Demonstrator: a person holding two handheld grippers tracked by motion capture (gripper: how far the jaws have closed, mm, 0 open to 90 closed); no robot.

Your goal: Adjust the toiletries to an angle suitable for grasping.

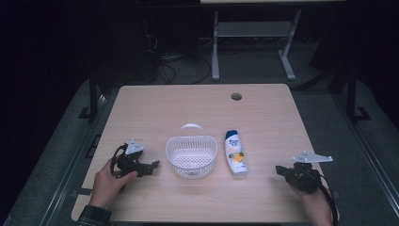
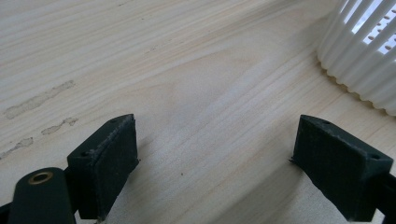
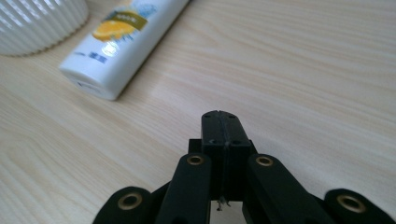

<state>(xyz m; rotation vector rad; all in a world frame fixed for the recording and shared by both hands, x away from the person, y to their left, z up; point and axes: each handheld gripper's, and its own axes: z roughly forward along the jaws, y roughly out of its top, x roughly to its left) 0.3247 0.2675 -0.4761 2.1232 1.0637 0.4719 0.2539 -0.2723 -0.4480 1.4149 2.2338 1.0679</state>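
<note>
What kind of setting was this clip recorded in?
Probably a lab or studio set up for recording, not a home: a bare wooden desk with a cable hole, loose cables on the floor behind it, dark surroundings, and a staged white basket and shampoo bottle.

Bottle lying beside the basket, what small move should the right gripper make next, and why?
Probably open its jaws first. The right gripper is shut with nothing between its jaws, and it sits apart from the bottle, which lies flat on the table just right of the empty basket. It cannot take the bottle until the jaws stand wide, so opening seems due before reaching toward it.
</note>
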